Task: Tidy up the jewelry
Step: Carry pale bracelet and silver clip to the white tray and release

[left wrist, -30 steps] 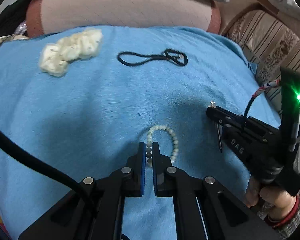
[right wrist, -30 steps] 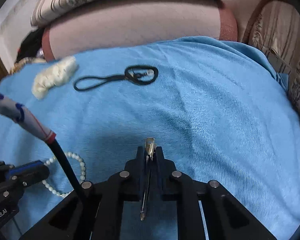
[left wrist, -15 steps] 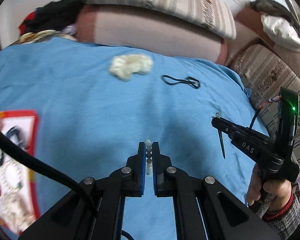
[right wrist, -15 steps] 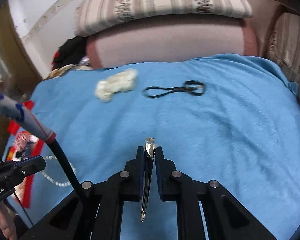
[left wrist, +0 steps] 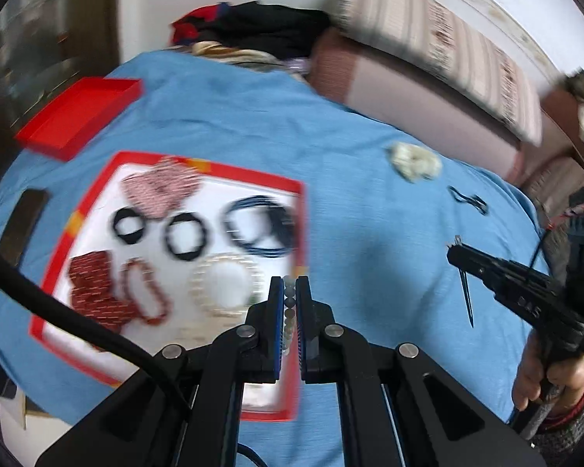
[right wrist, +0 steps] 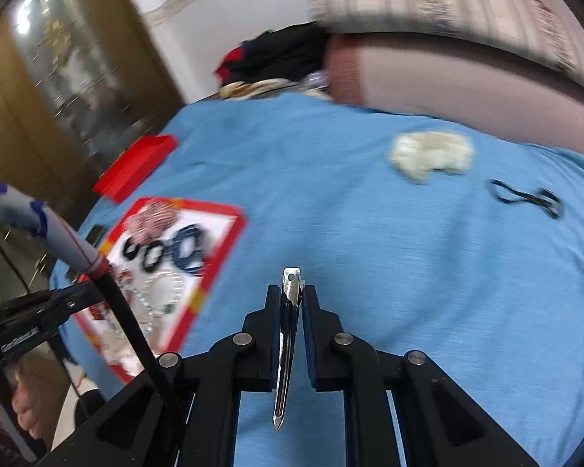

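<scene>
Currently: pale bead bracelet [left wrist: 289, 311], pinched in left gripper [left wrist: 289, 292], lower centre; light, limp, prone to swing. Slim silver metal hair clip [right wrist: 288, 334], clamped mid-length in right gripper [right wrist: 291, 299]; stiff, slippery. Red-bordered white jewelry tray [left wrist: 292, 190], left of frame.

Showing: two grippers, left [left wrist: 290, 292] and right [right wrist: 292, 295]; one red box [left wrist: 299, 210]; one red lid [left wrist: 78, 120]; one hair clip [right wrist: 288, 346]; one cream scrunchie [right wrist: 428, 155]; one black cord [right wrist: 525, 196].

White letters "DAS" stand on the right tongs [left wrist: 456, 251]
</scene>
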Demonstrator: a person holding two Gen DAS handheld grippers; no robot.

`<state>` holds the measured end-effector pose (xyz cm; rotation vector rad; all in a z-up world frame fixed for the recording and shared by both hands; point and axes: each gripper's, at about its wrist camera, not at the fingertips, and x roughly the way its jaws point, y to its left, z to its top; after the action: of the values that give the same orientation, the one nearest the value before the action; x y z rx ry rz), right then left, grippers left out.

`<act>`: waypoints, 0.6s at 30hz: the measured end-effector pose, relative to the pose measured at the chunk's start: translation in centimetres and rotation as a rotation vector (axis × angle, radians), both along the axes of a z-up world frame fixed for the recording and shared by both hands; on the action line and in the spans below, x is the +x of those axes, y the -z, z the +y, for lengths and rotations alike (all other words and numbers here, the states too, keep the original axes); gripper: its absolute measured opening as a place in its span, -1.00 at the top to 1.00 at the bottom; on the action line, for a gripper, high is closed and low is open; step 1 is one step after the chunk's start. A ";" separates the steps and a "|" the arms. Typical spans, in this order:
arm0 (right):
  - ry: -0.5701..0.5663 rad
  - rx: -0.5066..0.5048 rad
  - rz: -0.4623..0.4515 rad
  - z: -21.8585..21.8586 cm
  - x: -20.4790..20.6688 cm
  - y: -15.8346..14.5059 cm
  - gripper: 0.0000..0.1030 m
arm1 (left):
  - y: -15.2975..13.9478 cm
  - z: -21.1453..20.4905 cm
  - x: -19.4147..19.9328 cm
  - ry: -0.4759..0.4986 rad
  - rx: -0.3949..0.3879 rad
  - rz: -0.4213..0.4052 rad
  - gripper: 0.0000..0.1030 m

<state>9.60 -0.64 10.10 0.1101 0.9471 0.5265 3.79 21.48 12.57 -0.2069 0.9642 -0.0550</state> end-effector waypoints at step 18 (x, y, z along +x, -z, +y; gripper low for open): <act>-0.231 0.019 0.101 16.4 2.8 3.7 0.78 | 4.9 10.2 6.7 -0.129 0.001 0.088 0.90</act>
<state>12.45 15.76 6.42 0.0450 1.0599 0.7485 10.51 31.69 7.67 -0.2722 1.0363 0.0730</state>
